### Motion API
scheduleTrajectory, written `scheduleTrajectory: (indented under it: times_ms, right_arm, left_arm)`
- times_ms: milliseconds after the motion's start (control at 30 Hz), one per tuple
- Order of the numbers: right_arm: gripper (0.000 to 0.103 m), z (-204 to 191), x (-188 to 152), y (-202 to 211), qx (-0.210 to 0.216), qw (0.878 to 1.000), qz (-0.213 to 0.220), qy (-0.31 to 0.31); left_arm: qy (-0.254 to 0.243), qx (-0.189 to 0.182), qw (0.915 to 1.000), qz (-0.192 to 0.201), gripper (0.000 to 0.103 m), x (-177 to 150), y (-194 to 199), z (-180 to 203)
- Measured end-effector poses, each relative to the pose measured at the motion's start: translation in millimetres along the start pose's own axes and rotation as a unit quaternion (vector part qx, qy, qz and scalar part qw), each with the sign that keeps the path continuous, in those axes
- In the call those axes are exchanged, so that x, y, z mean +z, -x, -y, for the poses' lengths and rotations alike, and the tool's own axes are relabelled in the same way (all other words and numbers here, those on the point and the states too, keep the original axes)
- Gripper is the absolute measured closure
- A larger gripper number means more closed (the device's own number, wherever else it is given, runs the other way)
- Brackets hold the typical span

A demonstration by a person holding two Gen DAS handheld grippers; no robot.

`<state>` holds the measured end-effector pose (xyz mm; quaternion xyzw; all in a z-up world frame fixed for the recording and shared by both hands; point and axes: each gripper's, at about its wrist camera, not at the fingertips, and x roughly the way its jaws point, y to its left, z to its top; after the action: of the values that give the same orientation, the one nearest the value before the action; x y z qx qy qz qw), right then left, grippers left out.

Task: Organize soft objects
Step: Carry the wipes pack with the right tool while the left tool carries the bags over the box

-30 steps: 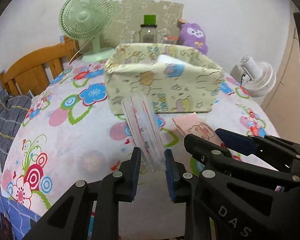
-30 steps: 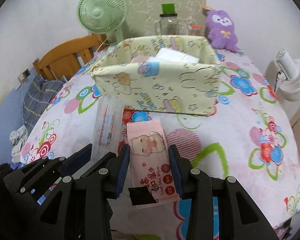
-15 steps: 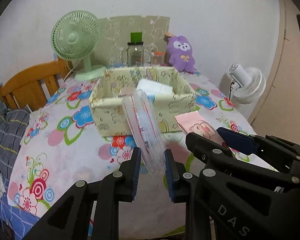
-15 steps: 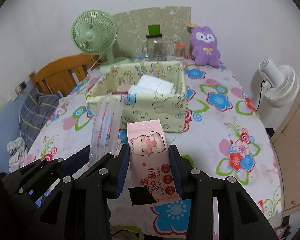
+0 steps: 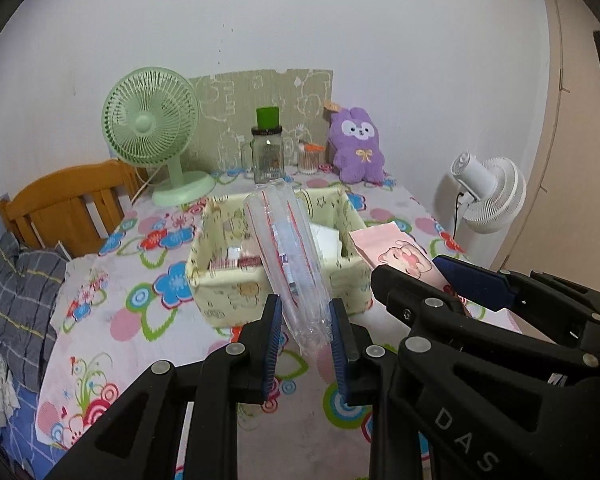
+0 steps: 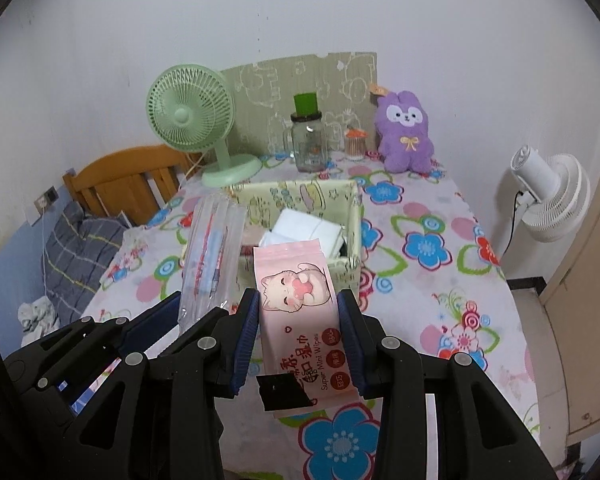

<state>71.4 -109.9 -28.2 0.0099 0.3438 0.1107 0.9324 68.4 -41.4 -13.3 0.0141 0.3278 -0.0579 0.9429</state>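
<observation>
My left gripper [image 5: 303, 312] is shut on a clear plastic packet [image 5: 288, 256] with red print, held upright above the table. In the right wrist view the same clear packet [image 6: 210, 256] shows at the left. My right gripper [image 6: 298, 312] is shut on a pink wet-wipes pack [image 6: 300, 304] with a cat drawing; the pink pack [image 5: 396, 254] also shows in the left wrist view. Beyond both stands a pale yellow fabric box [image 5: 216, 280] [image 6: 352, 240] on the flowered tablecloth, holding white tissue packs [image 6: 308, 226] and small items. Both packs hang in front of the box, above its rim.
At the table's back stand a green desk fan [image 6: 192, 120], a glass jar with a green lid [image 6: 308, 140], a small cotton-swab jar [image 6: 355, 146] and a purple plush rabbit [image 6: 406, 136]. A white fan [image 6: 552, 196] stands right of the table, a wooden chair [image 5: 68, 208] left.
Both grippers have risen and pulled back with their packs; the box now sits lower and farther, and its inside shows. The grips have not changed.
</observation>
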Motion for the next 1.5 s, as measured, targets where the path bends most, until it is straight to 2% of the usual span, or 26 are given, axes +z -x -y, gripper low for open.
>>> scheduleTrajectory:
  times_ms: [367,633,767,1267,1500]
  right_arm:
    - [0.06,-2.9,24.3,-6.4,-0.012,1.0,0.024,0.01]
    - [0.06,-2.5,41.4,-22.1,-0.016,0.999,0.037,0.009]
    - [0.06,-1.7,49.4,-36.1,-0.012,0.999,0.04,0.003]
    - [0.06,4.3,68.7,-92.6,-0.015,0.999,0.031,-0.007]
    - [0.06,5.7,72.6,-122.4,0.002,1.0,0.013,-0.018]
  left_arm:
    - [-0.002,-0.005,0.9999,0.014,0.081,22.9,-8.4,-7.6]
    - [-0.007,-0.017,0.9996,0.023,0.08,37.4,-22.4,-12.1]
    - [-0.011,-0.012,0.9996,0.024,0.08,45.1,-34.7,-17.0]
    - [-0.007,-0.009,0.9999,0.012,0.079,58.9,-87.3,-31.2]
    - [0.0,0.0,1.0,-0.002,0.075,58.8,-110.9,-41.6]
